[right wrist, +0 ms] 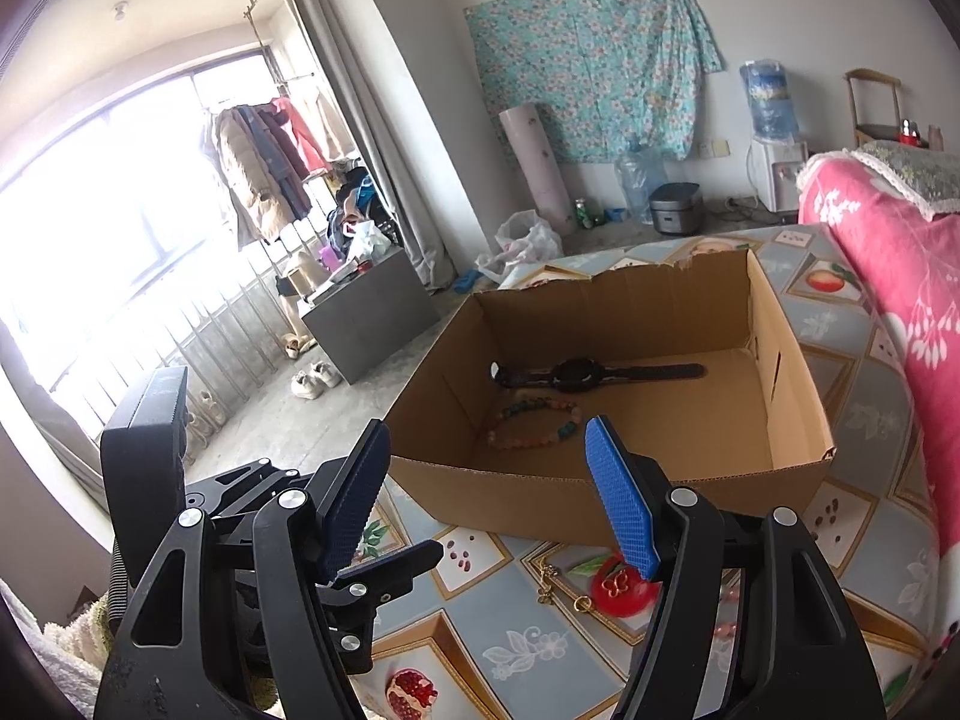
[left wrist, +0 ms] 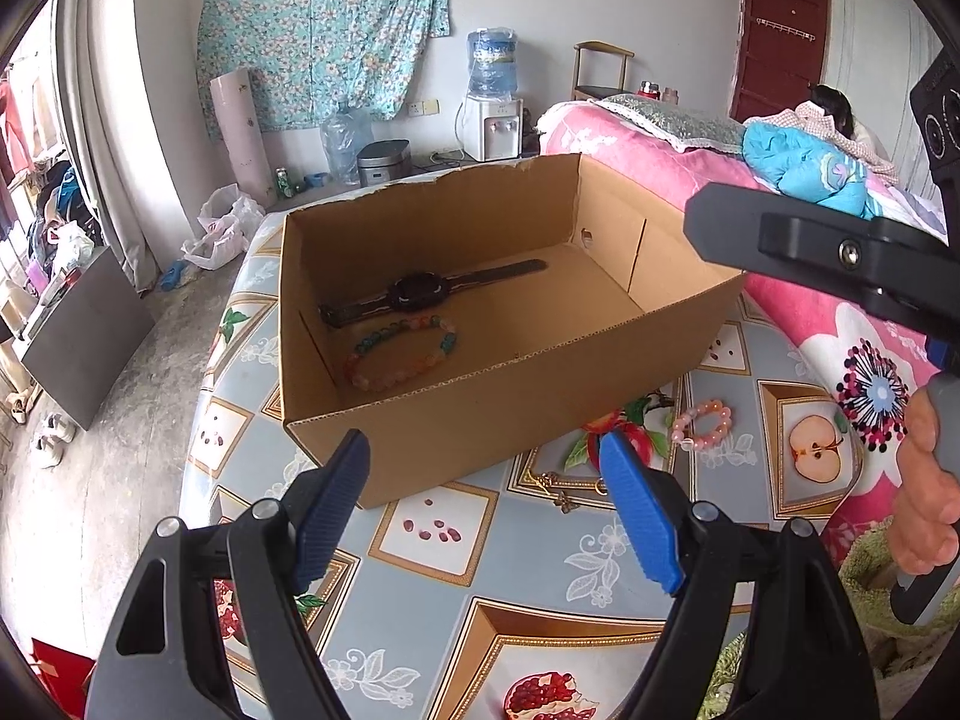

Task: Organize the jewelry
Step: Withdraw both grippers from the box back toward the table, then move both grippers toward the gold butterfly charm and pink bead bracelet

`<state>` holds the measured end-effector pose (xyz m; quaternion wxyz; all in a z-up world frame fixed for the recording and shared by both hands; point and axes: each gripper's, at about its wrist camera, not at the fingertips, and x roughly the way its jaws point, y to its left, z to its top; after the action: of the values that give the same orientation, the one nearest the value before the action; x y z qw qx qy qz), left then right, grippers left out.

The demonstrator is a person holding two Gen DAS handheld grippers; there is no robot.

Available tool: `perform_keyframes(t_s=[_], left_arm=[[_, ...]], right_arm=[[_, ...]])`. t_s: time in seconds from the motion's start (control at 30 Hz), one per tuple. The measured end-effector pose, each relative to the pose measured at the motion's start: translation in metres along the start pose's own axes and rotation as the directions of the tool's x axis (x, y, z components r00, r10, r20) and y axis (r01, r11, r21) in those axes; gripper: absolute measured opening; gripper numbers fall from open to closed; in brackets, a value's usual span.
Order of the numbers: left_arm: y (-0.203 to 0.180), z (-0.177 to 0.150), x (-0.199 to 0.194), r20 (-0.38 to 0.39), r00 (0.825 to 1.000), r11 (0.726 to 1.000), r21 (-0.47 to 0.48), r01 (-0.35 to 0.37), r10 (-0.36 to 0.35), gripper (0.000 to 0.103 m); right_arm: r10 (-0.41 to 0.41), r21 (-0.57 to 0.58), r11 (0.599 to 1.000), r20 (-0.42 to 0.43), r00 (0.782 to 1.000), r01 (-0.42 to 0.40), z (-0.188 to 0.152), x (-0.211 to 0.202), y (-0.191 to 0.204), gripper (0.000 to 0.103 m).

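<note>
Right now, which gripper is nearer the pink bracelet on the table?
Left. The left gripper hangs open just short of the pink bracelet, which lies beside its right finger. The right gripper is open over the box edge.

The gold chain (left wrist: 555, 489) is partly hidden behind the left gripper (left wrist: 483, 504).

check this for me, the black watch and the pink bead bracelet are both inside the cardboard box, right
Not quite. The black watch is inside the cardboard box, but the pink bead bracelet lies on the tablecloth outside it, as the left wrist view shows. The bracelet inside is the multicoloured one.
</note>
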<state>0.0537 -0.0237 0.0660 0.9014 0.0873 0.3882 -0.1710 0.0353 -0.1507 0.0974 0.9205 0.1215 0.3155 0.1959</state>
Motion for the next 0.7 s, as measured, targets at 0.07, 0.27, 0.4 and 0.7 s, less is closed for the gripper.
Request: perform_keyframes(t_s=[0.07,0.27,0.4,0.7], left_arm=[[-0.001,0.0,0.001,-0.003,1.0,1.0,0.003,-0.003,0.003,0.077],[-0.004,-0.002,0.008,-0.019,1.0,1.0,0.011,0.003,-0.002,0.077],[-0.006,-0.01,0.017,-0.036,0.999,1.0,0.02,0.006,-0.005,0.077],[-0.005,-0.033,0.034,-0.065,0.998,1.0,0.029,0.009,-0.007,0.077]], right_arm=[[0.001,0.002,1.0,-0.003,1.0,-0.001,-0.002,0.001,0.001,0.065],[-0.002,0.011,1.0,-0.014,1.0,0.002,-0.005,0.002,-0.003,0.065],[-0.036,0.027,0.999,-0.036,0.999,0.037,-0.016,-0.001,-0.017,0.065],[-0.108,0.102,0.987,-0.162,0.981,0.125,-0.062,0.0,-0.062,0.065]])
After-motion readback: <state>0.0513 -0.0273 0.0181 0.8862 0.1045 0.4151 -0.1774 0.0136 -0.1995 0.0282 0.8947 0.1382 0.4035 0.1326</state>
